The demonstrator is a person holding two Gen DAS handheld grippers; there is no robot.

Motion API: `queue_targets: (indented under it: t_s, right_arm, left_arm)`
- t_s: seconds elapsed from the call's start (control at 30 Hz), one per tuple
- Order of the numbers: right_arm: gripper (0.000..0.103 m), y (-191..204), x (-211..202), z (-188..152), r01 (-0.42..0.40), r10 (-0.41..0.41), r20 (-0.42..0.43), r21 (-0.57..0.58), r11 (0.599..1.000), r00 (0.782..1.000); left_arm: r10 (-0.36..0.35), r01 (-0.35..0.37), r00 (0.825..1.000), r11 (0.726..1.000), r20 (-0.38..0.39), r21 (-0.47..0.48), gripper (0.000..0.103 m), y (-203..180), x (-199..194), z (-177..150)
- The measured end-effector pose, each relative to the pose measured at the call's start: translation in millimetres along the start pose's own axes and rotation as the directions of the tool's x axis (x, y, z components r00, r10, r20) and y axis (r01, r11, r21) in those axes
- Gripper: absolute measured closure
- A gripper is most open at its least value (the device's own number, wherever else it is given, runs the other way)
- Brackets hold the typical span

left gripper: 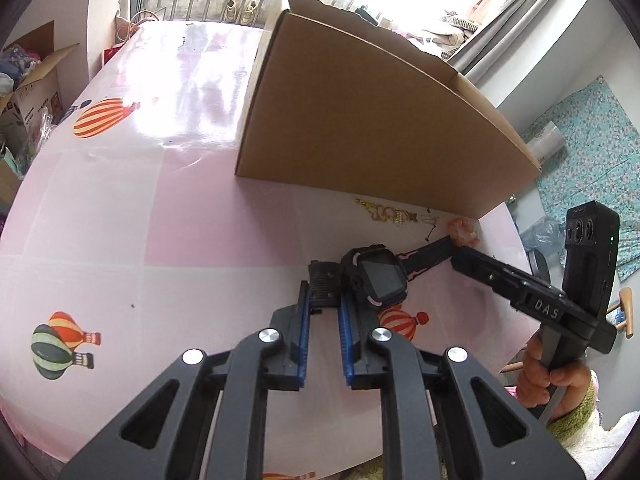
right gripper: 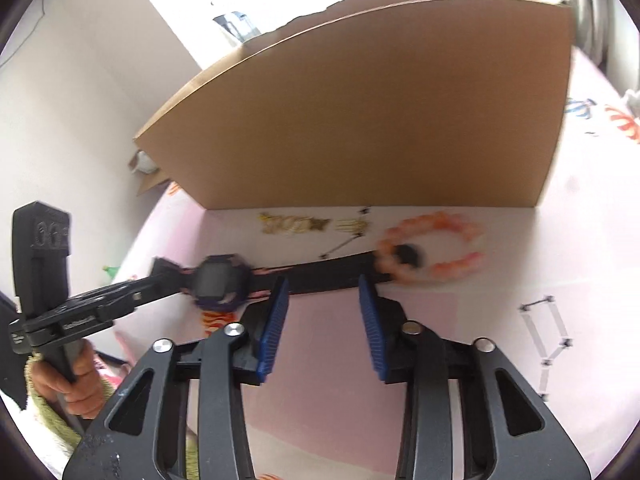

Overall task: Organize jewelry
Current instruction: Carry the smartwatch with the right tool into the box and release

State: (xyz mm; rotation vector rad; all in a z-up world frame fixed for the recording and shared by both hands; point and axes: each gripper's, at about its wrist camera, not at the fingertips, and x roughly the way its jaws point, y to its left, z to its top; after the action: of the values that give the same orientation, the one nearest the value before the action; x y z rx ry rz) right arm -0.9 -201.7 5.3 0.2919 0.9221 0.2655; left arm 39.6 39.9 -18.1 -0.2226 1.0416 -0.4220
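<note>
- One cardboard box (left gripper: pixel 372 120) stands on the pink worktop (left gripper: pixel 160 200), behind the jewelry.
- One black watch (right gripper: pixel 218 280) lies lengthwise, side to side, in front of the box. The left tool (left gripper: pixel 324 284) pinches one strap end; it is nearer.
- The right tool (right gripper: pixel 322 284), wide open and empty, straddles the other strap.
- One coral bracelet (right gripper: pixel 440 240) and one gold piece (right gripper: pixel 292 225) lie nearby.

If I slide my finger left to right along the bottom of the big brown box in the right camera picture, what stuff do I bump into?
Gold hair clip → small gold comb clip → pink-orange bead bracelet.
</note>
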Motion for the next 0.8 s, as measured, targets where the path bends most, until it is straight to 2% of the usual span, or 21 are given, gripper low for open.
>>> queue_targets:
  t_s: [0.13, 0.23, 0.3, 0.4, 0.5, 0.63, 0.73, 0.8]
  right_arm:
    - [0.077, -14.0, -5.5, 8.2, 0.093, -0.094, 0.021, 0.031, 0.995, 0.995]
    - [0.074, -14.2, -8.6, 11.6, 0.104, -0.106, 0.029, 0.048, 0.993, 0.994]
    - [0.073, -7.1, -12.0, 10.6, 0.054, -0.056, 0.03, 0.046, 0.997, 0.998]
    - [0.068, 1.4, -16.9, 4.5, -0.012, 0.013, -0.012, 0.04, 0.999, 1.0]
    - [0.063, 7.4, -8.6, -4.5, -0.018, 0.022, -0.062, 0.057, 0.998, 0.998]
    - [0.063, 18.9, -4.3, -3.9, -0.031, 0.035, -0.069, 0.052, 0.998, 0.997]
    - [0.062, 15.0, -0.4, -6.7, -0.118, 0.129, -0.077, 0.127, 0.985, 0.989]
    - [0.062, 6.6, -0.3, -10.0, -0.195, 0.212, -0.065, 0.201, 0.96, 0.975]
  left_arm:
    - [0.014, -0.014, 1.0, 1.0, 0.005, -0.005, 0.091, 11.4, -8.1, -5.2]
    - [0.022, -0.022, 1.0, 1.0, 0.004, -0.01, 0.091, 17.3, -9.9, -9.0]
    - [0.032, -0.032, 0.999, 0.999, 0.004, -0.019, 0.091, 22.8, -12.4, -12.3]
    - [0.023, -0.023, 1.0, 0.999, 0.002, -0.037, 0.09, 27.8, -13.5, -14.7]
    - [0.027, -0.027, 1.0, 0.999, 0.003, -0.037, 0.09, 27.9, -14.6, -16.0]
    - [0.019, -0.018, 1.0, 0.999, 0.008, -0.046, 0.09, 27.3, -12.5, -15.6]
    - [0.015, -0.014, 1.0, 0.999, 0.012, -0.051, 0.09, 28.8, -13.0, -17.1]
    - [0.015, -0.015, 1.0, 0.999, 0.012, -0.051, 0.09, 29.2, -13.5, -17.6]
